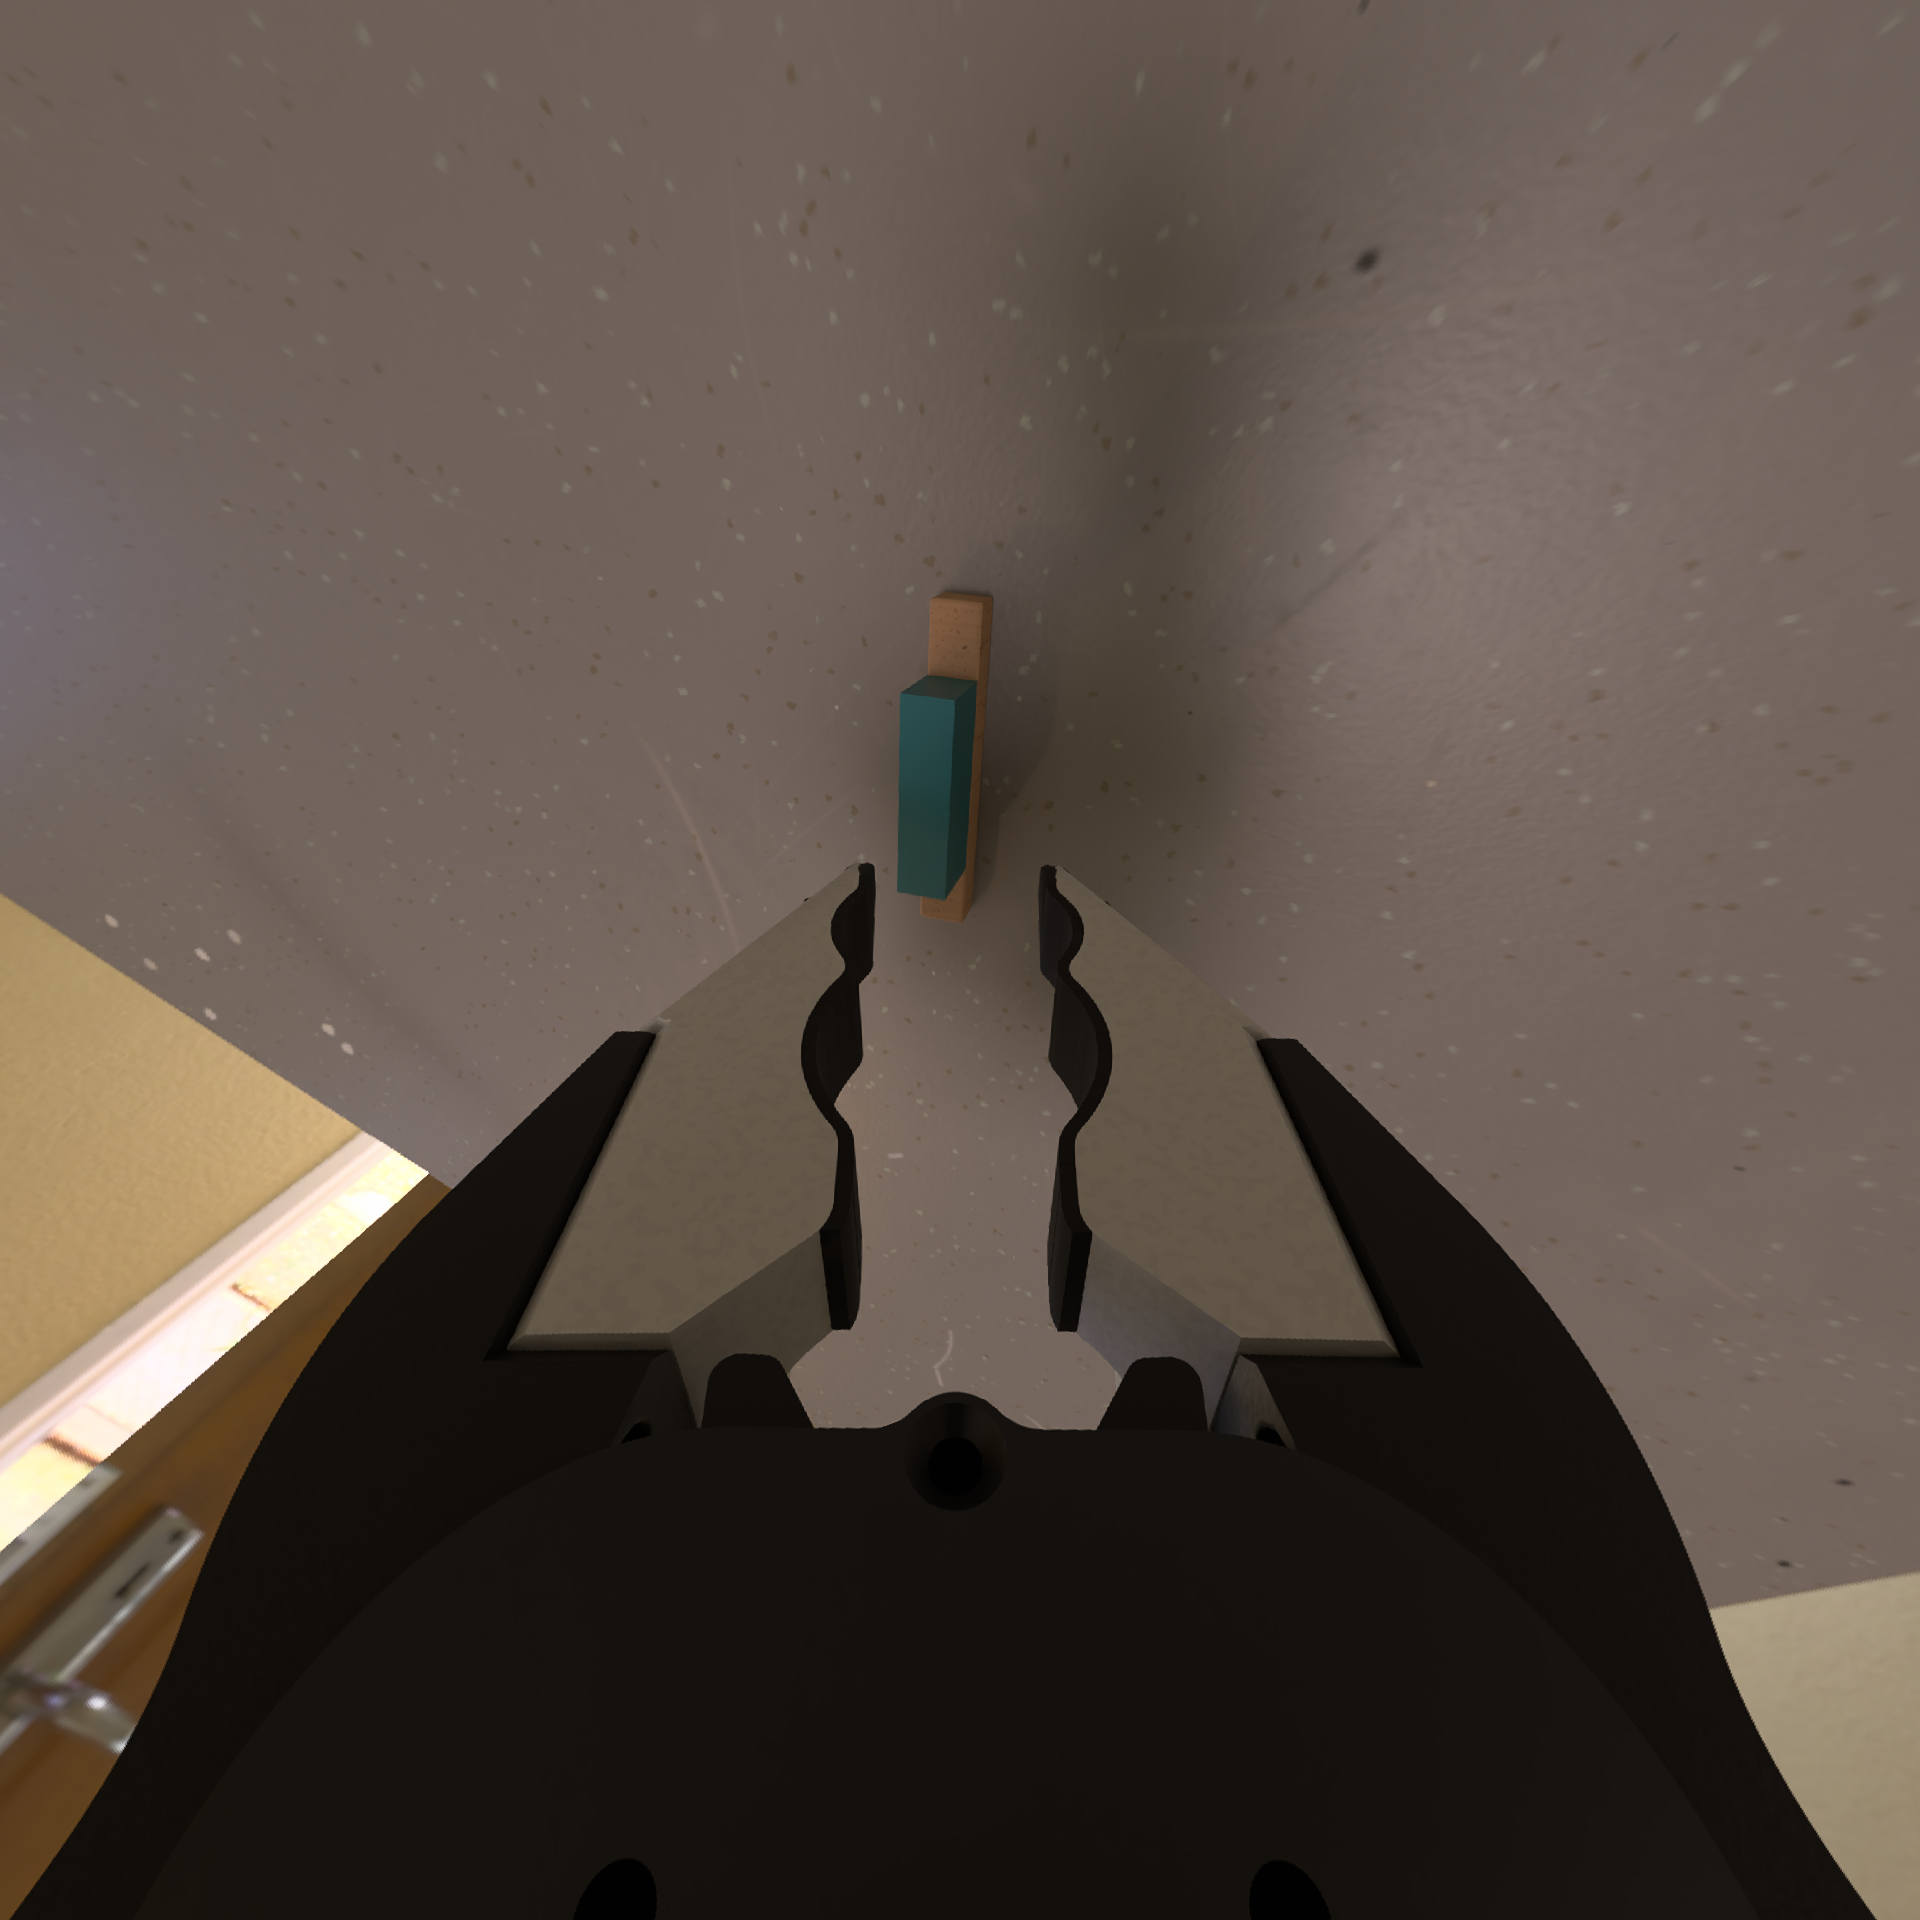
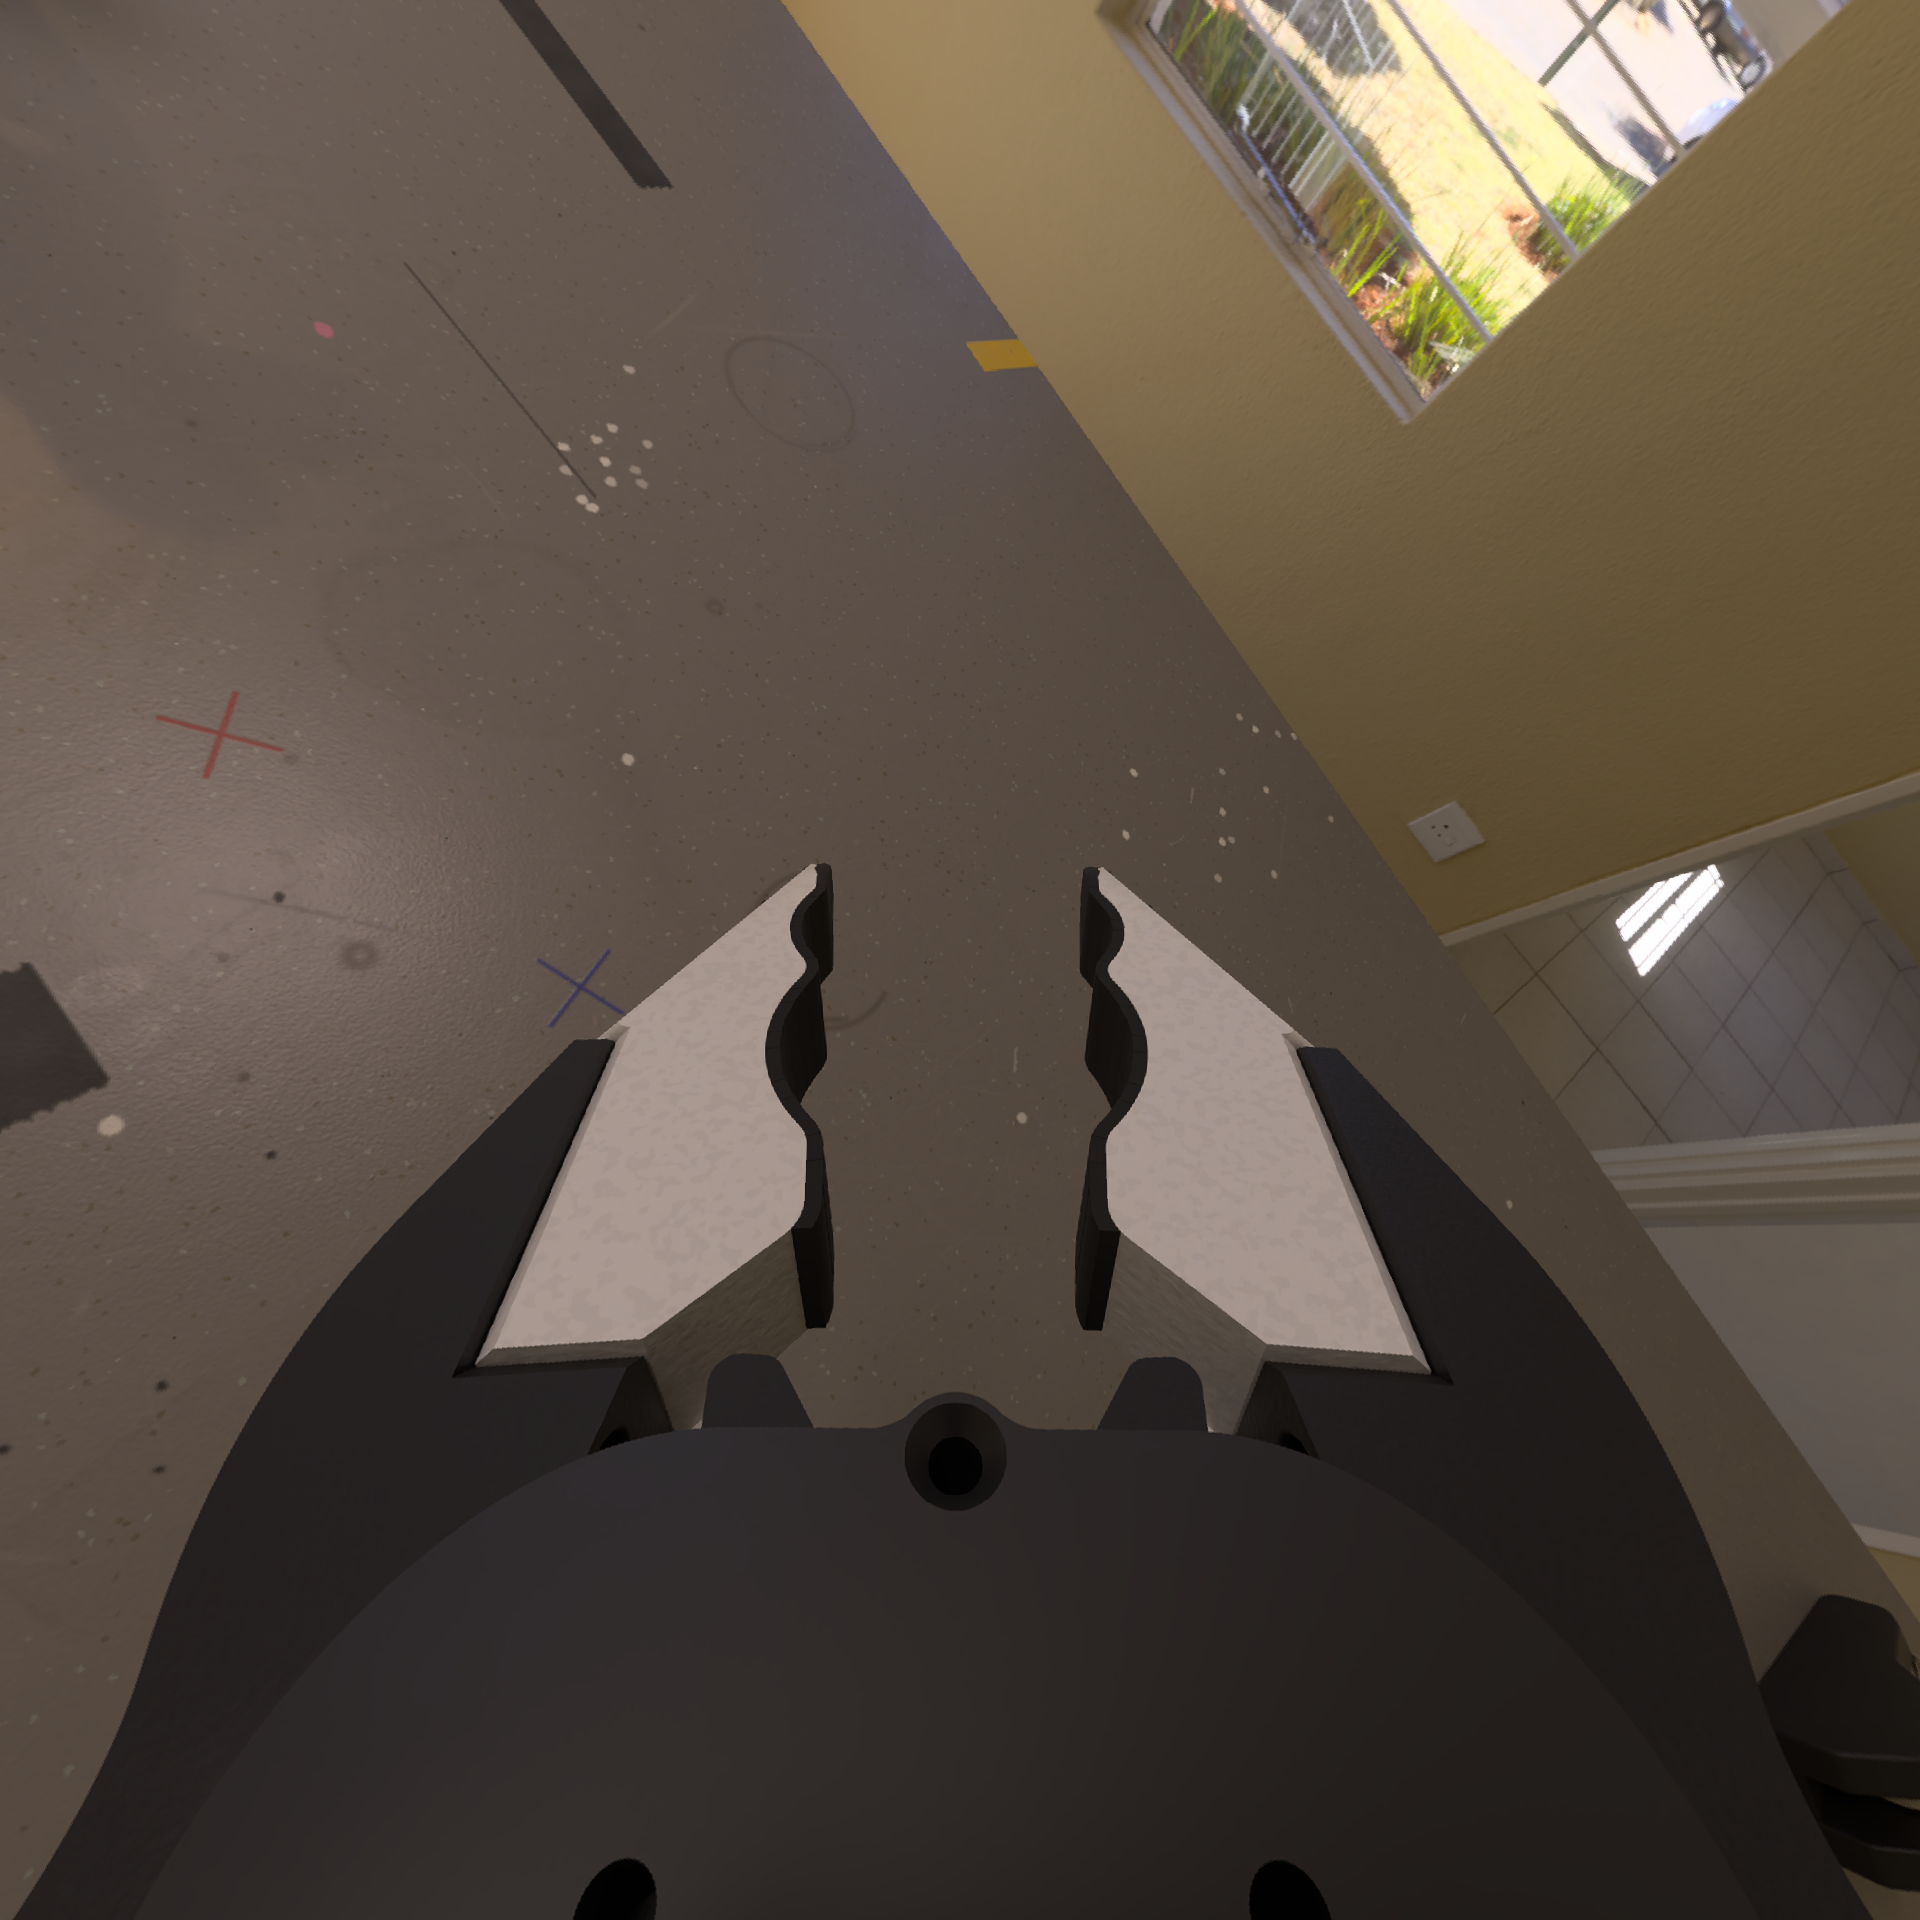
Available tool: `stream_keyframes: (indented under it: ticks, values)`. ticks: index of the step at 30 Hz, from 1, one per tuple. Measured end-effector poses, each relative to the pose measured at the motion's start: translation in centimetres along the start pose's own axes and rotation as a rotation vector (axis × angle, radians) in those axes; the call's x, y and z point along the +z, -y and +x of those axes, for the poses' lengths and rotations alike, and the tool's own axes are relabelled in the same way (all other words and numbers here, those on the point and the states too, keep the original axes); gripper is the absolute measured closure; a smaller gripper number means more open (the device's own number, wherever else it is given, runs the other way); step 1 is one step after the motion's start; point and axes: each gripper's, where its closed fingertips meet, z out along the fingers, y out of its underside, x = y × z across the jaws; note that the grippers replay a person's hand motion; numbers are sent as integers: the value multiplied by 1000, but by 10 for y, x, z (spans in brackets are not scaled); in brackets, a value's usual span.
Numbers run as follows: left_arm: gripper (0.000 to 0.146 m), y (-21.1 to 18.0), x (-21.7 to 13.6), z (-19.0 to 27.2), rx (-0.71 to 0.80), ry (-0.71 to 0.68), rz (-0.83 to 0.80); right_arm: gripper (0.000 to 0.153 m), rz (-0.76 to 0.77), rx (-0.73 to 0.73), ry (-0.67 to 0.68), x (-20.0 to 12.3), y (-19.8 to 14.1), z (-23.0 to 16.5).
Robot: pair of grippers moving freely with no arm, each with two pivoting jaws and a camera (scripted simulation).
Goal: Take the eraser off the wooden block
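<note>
**Both grippers spread, eraser lying on the block**

The left gripper point(image 1: 956, 883) is holding its fingers spread, gripping nothing. Just beyond its fingertips, the teal eraser point(image 1: 933, 790) is lying lengthwise on the thin wooden block point(image 1: 960, 636), on the speckled table point(image 1: 416, 520). The right gripper point(image 2: 956, 883) is hanging spread over the marked grey table point(image 2: 416, 582), empty.

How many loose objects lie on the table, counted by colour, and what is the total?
Teal: 1, the eraser
Light wood: 1, the wooden block under it
Total: 2
</note>
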Motion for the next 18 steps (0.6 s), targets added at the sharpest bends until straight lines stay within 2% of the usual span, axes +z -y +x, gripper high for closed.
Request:
stream_keyframes:
  ticks: [5, 18]
  values:
    - [118, -2, 20, -2, 11, -27, -35, 105, -16, 4, 7, 3, -4, -1]
    - [131, 0, 28, -7, 34, -51, -48, 105, -35, 1, 10, 4, -8, -2]
